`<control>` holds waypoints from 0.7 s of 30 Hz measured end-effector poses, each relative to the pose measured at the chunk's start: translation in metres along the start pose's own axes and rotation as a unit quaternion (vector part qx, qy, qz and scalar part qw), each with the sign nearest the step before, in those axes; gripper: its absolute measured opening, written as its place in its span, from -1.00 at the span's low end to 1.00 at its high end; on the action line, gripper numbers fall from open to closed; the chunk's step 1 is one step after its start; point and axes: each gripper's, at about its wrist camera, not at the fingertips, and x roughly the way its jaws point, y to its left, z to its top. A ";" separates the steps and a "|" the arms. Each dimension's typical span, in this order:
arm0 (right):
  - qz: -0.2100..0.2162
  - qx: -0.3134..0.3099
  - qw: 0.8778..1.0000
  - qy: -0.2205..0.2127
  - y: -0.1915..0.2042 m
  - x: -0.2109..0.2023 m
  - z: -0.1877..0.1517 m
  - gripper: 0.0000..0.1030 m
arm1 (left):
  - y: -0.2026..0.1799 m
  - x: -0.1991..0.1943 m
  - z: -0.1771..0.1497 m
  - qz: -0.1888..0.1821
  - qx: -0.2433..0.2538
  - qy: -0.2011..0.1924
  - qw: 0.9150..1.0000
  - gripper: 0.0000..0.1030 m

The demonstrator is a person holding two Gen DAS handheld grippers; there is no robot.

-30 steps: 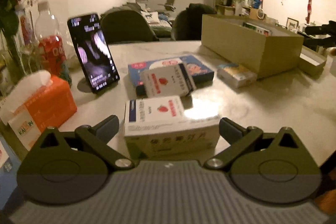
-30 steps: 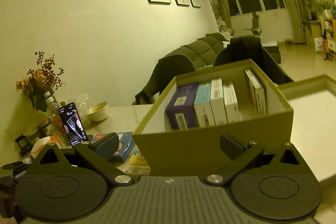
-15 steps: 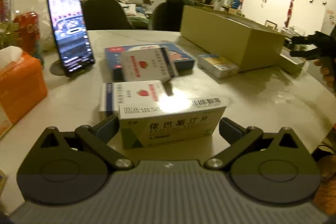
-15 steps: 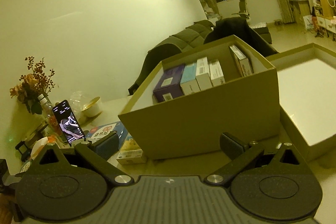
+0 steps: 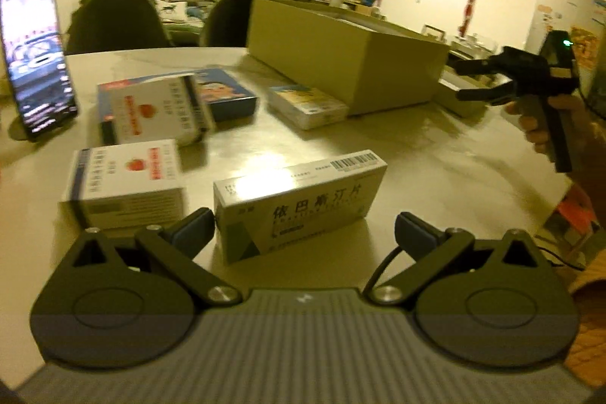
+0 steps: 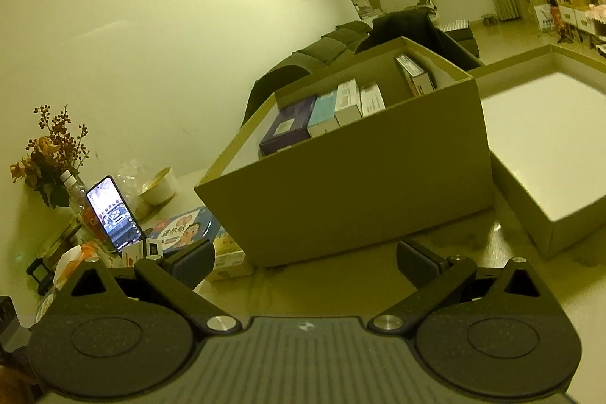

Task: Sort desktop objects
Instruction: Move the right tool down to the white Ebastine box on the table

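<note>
Two grippers, both empty: left gripper [image 5: 303, 228] is spread wide around the near end of the white medicine box [image 5: 299, 203], nothing clamped yet. Right gripper [image 6: 303, 260] is also wide open with nothing in it, hovering low just in front of the big cardboard box [image 6: 360, 184].

Landmark: everything below is placed relative to that white medicine box, which lies flat on the table [image 5: 435, 161].

Left finger: its pad [image 5: 195, 228] looks like it's touching or nearly touching the box's left end; the right pad sits well clear. Uneven closing could spin or shove the box instead of gripping it, I'd guess.

Just left of it: a strawberry-print box [image 5: 125, 177], close enough that the left finger could nudge it on the way in.

Behind that: a second strawberry-print box [image 5: 159, 112] leaning on a blue flat box [image 5: 231, 97]. Bump it and it probably slides off.

Further back, right: a small yellow-topped box [image 5: 306, 105], just beside the cardboard box's wall.

Far left: a phone [image 5: 36, 59] propped up with its screen on. A wide swing could tip it over.

Far right: a hand [image 5: 560, 124] holds the other gripper near the cardboard box; the two could cross paths at drop-off.

Inside the cardboard box: several boxes already stand on edge in a row [image 6: 325, 116], so a careless drop might knock them.
</note>
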 end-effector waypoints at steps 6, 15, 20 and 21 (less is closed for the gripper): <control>0.006 0.010 1.000 0.023 0.003 0.004 -0.011 0.99 | -0.020 0.016 0.000 -0.040 0.016 0.008 0.999 1.00; 0.053 -0.014 0.994 0.095 0.025 0.012 -0.044 0.97 | -0.040 0.036 -0.003 -0.076 0.020 0.016 0.997 1.00; 0.103 -0.050 0.981 0.154 0.042 0.011 -0.057 0.71 | -0.045 0.039 -0.003 -0.088 0.015 0.013 0.996 1.00; 0.113 -0.057 0.978 0.164 0.046 0.011 -0.059 0.58 | -0.047 0.039 -0.004 -0.092 0.015 0.013 0.996 1.00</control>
